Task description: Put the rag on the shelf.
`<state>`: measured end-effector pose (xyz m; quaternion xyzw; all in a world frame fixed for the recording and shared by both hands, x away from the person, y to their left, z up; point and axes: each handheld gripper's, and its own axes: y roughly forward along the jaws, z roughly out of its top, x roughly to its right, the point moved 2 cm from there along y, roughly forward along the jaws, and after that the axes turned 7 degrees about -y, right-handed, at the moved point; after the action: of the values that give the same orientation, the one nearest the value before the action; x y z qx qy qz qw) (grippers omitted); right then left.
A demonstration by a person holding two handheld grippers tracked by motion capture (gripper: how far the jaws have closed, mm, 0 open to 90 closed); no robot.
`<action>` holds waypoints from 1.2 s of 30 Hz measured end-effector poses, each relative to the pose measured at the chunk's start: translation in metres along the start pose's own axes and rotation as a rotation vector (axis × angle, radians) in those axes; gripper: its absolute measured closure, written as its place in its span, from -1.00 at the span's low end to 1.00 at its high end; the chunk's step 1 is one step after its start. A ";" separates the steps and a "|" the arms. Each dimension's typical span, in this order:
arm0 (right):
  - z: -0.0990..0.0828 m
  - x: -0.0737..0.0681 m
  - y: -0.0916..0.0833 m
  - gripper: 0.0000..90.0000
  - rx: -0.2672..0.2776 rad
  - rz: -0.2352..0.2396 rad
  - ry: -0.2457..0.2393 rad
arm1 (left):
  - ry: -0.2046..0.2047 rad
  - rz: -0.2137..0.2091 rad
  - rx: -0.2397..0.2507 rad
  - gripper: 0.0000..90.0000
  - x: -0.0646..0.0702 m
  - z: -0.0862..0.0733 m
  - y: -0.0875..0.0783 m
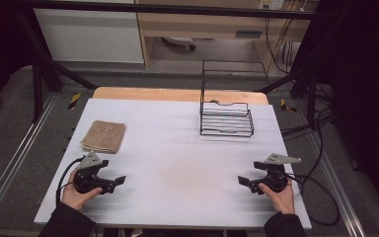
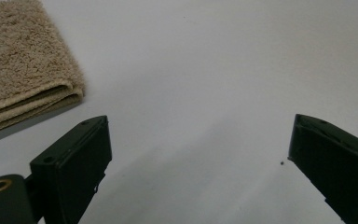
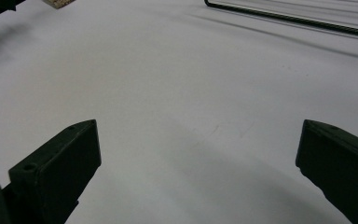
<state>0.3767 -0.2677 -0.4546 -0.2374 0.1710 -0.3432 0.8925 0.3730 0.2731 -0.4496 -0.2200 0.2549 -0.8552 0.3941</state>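
Note:
A folded beige towel (image 1: 103, 136) lies on the white table top (image 1: 177, 163) at the left; its thick folded edge fills the upper left of the left gripper view (image 2: 23, 70). A black wire rack (image 1: 226, 117) stands at the back right, and its base wire crosses the top of the right gripper view (image 3: 298, 19). My left gripper (image 1: 121, 179) rests near the front left, held in a hand, jaws wide apart and empty (image 2: 198, 154). My right gripper (image 1: 242, 180) rests near the front right, also open and empty (image 3: 198, 154). Both point toward the table's middle.
A wooden strip (image 1: 177, 94) borders the table's far edge. Black frame bars (image 1: 168, 9) run overhead and at the sides. Cables (image 1: 321, 197) trail off the right edge onto grey floor.

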 end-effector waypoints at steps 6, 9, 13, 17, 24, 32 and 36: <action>0.000 -0.001 0.000 -0.99 -0.004 -0.003 0.000 | 0.002 -0.001 -0.001 -0.88 0.002 0.000 0.000; -0.001 -0.001 0.000 -0.99 -0.006 -0.003 -0.001 | 0.002 -0.004 0.002 -0.88 0.003 0.001 0.000; 0.000 -0.001 0.000 -0.99 -0.007 -0.007 0.000 | 0.008 -0.005 -0.002 -0.87 0.004 0.002 0.000; 0.000 -0.001 0.000 -0.99 -0.007 -0.005 0.002 | 0.009 -0.007 0.003 -0.87 0.005 0.004 -0.001; 0.000 -0.001 0.000 -0.99 -0.007 -0.007 0.001 | 0.005 0.005 -0.009 -0.87 0.006 0.007 0.000; 0.000 -0.001 0.000 -0.99 -0.007 -0.011 -0.002 | -0.007 0.048 -0.018 -0.87 0.003 0.022 -0.001; 0.000 -0.001 0.000 -0.99 -0.006 -0.014 0.000 | -0.019 0.067 -0.013 -0.84 0.001 0.030 -0.001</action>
<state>0.3763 -0.2672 -0.4549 -0.2413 0.1704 -0.3488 0.8894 0.3885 0.2648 -0.4259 -0.2221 0.2639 -0.8376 0.4236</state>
